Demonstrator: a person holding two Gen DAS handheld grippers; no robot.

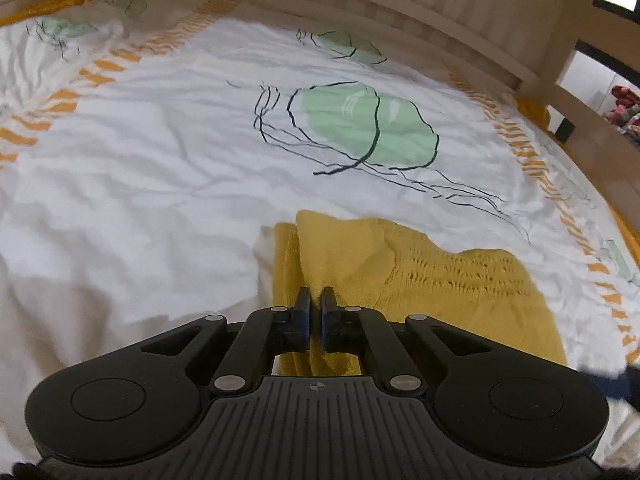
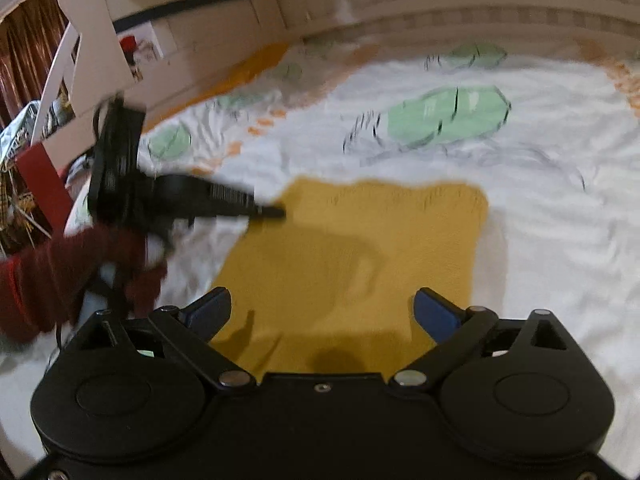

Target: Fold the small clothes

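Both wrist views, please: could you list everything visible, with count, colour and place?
garment: one, mustard-yellow knit, lying on the bedspread, its left edge pinched and bunched
bedspread: one, white with green blobs, black lines and an orange striped border, covering the bed
bed frame: one, pale wood, slatted, behind and beside the bedspread
curtain: one, dark red-brown, far left of the right wrist view
clutter: blurred items beside the bed, too unclear to name
sleeve: one, dark red, on the arm holding the left gripper
left gripper: black, shut on the garment's edge
right gripper: black with blue pads, open, above the garment's near part
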